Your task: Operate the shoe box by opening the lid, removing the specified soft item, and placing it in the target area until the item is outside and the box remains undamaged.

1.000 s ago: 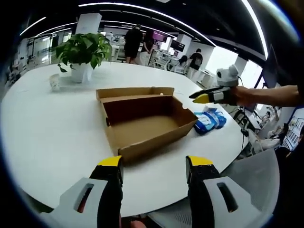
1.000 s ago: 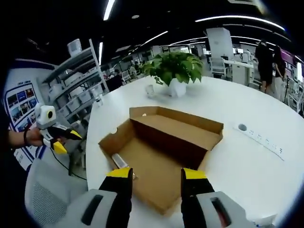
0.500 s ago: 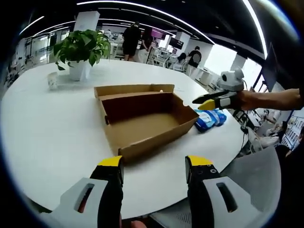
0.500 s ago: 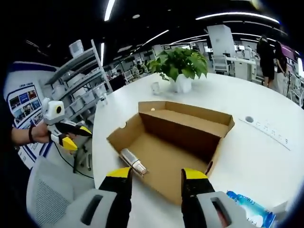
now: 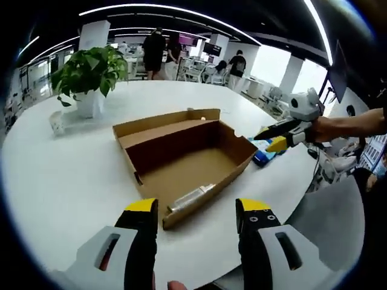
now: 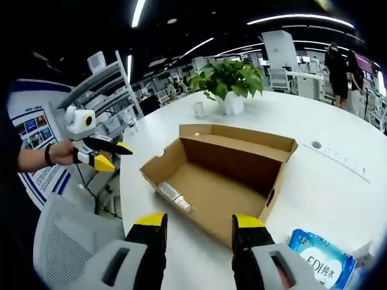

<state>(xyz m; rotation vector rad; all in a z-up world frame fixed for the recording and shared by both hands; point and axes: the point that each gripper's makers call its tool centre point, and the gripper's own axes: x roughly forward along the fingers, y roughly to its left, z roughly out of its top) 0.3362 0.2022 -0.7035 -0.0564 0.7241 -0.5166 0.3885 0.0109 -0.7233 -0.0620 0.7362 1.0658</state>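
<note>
An open brown cardboard shoe box [image 5: 181,158] [image 6: 221,175] rests on the white round table [image 5: 66,175] [image 6: 338,187], its lid folded back. Inside lies a small clear-wrapped item [image 5: 192,196] [image 6: 174,196] against one wall. A blue soft pack [image 6: 320,261] [image 5: 262,156] lies on the table beside the box. My left gripper [image 5: 196,211] [image 6: 109,154] is open, hovering near the table edge in front of the box. My right gripper [image 6: 196,223] [image 5: 273,139] is open too, held over the table by the box's other side, with nothing between its jaws.
A potted green plant [image 5: 84,72] [image 6: 227,84] and a small white cup [image 5: 56,122] [image 6: 198,110] stand beyond the box. A power socket strip [image 6: 338,162] lies on the table. A grey mesh chair [image 6: 66,241] stands by the table edge. People stand far behind.
Both cameras drifted nearer and higher over the box, so the wrapped item inside shows from the left side. The blue pack came into the right gripper view.
</note>
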